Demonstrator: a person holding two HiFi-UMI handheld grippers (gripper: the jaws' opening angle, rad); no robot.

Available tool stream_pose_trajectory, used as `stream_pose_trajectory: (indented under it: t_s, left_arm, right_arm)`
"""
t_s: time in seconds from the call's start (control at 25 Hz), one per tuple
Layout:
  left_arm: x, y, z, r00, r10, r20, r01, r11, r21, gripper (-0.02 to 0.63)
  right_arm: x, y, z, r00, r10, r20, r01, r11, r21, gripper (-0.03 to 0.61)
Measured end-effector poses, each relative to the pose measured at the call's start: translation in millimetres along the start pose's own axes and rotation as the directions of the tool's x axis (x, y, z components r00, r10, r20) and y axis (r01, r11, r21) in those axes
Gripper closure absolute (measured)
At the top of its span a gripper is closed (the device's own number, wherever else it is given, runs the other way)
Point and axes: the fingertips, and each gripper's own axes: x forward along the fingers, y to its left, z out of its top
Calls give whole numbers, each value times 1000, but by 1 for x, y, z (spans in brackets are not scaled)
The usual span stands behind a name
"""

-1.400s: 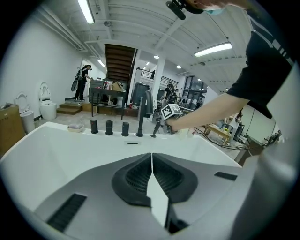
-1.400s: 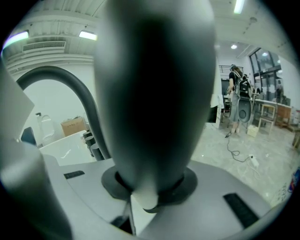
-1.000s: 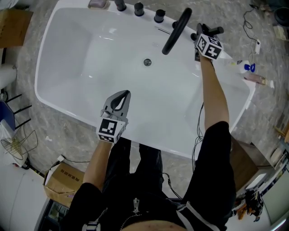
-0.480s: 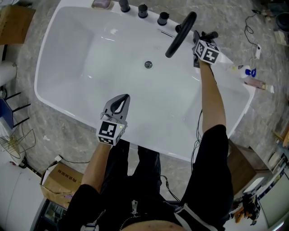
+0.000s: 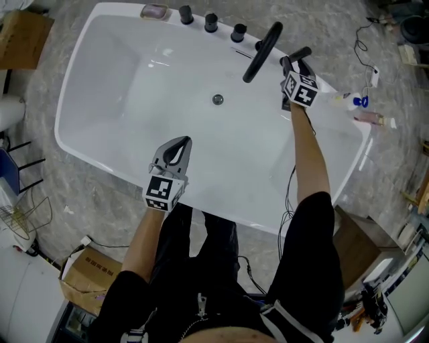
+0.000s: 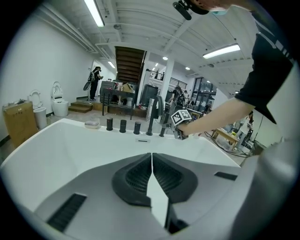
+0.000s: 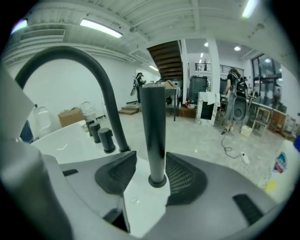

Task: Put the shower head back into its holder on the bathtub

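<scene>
The black shower head (image 7: 153,131) stands upright in its holder (image 7: 157,181) on the rim of the white bathtub (image 5: 100,144); in the head view it is the short black stick (image 5: 299,53) at the far right rim. My right gripper (image 7: 152,176) has its jaws on either side of the rod and they are opening; the pads do not press on it. From above, that gripper (image 5: 290,65) sits just behind the rod. My left gripper (image 5: 175,153) hangs over the tub's near side, shut and empty, as the left gripper view (image 6: 151,159) confirms.
A tall arched black spout (image 5: 261,52) rises just left of the shower head, close to my right gripper. Three black knobs (image 5: 210,22) and a soap dish (image 5: 155,11) line the far rim. The drain (image 5: 217,100) lies mid-tub. Bottles (image 5: 355,102) rest on the right ledge.
My right gripper's jaws have spread apart and it has drawn back a little from the shower head, which stays upright in the holder. The left gripper has kept still.
</scene>
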Motion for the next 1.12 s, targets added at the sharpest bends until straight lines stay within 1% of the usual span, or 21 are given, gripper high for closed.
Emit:
stream_pose_trajectory:
  t_s: [0.08,0.2,0.4,0.52,0.56,0.6,0.68,0.88,1.12]
  left_arm:
    - [-6,-4,10,1000,-6,15,6,1000,4,586]
    - [-15,-10,28,999,-20,39,19,1000,23,586]
    - [-39,-14,67,995,-33,99,26,997,68,586]
    - [-49,-16,91,989,-41,142,28,996,87,586]
    - [-52,-17,99,988,-43,151,30,995,92,586]
    - [-55,-18,105,987,-46,155,32,995,96,586]
    - [-59,-21,114,986,-51,157,35,994,106,585]
    - [-64,-31,139,984,-84,154,61,987,149,586]
    - [-74,-47,170,973,-140,182,107,977,182,586]
  right_arm:
    - [-21,10,2,1000,17,10,-18,1000,15,371]
    - [-55,29,4,999,48,20,-48,999,-1,373]
    - [-123,60,12,995,68,75,-70,997,24,431]
    - [-165,74,11,995,70,77,-74,996,54,473]
    - [-178,78,10,995,67,78,-74,994,77,494]
    - [-193,83,8,995,62,80,-70,992,104,496]
    - [-224,89,4,996,36,80,-47,989,140,523]
    - [-278,94,9,995,-29,95,17,992,123,571]
    - [-332,103,44,982,-56,181,36,993,110,571]
